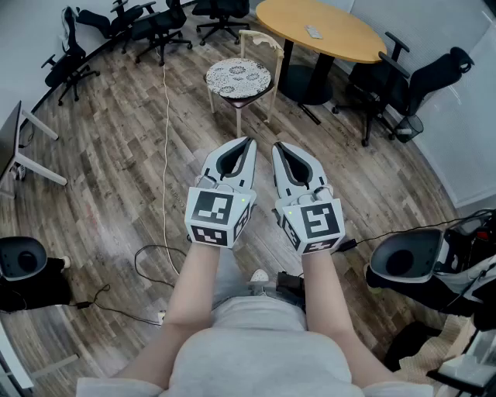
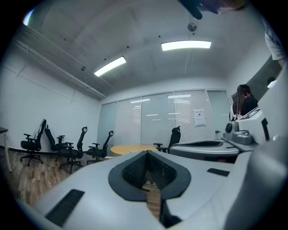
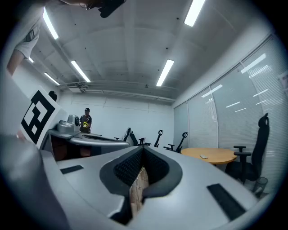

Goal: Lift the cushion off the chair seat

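Observation:
A round cushion with a pale lace pattern lies on the seat of a light wooden chair, which stands on the wood floor some way ahead of me. Both grippers are held level side by side at mid-frame, well short of the chair. My left gripper is shut with nothing in it, and so is my right gripper. In the left gripper view the closed jaws point toward the far windows. In the right gripper view the closed tips show only a sliver of floor between them.
A round yellow table stands behind the chair, with black office chairs to its right and more along the back left. A white cable runs down the floor. Low black units sit at left and right.

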Action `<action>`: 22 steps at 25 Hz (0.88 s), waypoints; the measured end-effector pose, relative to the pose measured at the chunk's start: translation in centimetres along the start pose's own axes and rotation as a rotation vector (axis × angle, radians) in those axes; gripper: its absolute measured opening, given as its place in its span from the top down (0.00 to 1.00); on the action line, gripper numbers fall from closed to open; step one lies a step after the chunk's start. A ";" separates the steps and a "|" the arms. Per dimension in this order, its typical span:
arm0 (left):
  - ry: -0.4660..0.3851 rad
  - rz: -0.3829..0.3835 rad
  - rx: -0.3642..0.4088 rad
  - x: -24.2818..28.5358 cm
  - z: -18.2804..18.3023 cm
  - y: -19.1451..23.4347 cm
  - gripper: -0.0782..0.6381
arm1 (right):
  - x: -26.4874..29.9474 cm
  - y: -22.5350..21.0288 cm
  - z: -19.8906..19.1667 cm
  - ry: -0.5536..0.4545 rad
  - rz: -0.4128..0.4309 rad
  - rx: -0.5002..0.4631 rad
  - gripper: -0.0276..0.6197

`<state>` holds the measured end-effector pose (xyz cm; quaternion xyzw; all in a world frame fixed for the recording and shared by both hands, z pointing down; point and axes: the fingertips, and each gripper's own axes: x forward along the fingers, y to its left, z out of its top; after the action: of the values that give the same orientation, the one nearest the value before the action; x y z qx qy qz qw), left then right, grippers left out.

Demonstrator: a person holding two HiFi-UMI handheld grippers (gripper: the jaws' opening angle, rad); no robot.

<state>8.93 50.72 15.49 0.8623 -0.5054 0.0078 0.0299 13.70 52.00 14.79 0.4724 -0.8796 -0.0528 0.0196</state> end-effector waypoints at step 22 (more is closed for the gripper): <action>-0.013 -0.082 -0.055 9.4 1.5 15.2 0.89 | 17.5 -2.1 -0.6 0.005 -0.023 0.191 0.92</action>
<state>0.23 35.08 15.02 0.8813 -0.4697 -0.0130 0.0506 5.81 36.21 14.85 0.4821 -0.8752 0.0321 -0.0239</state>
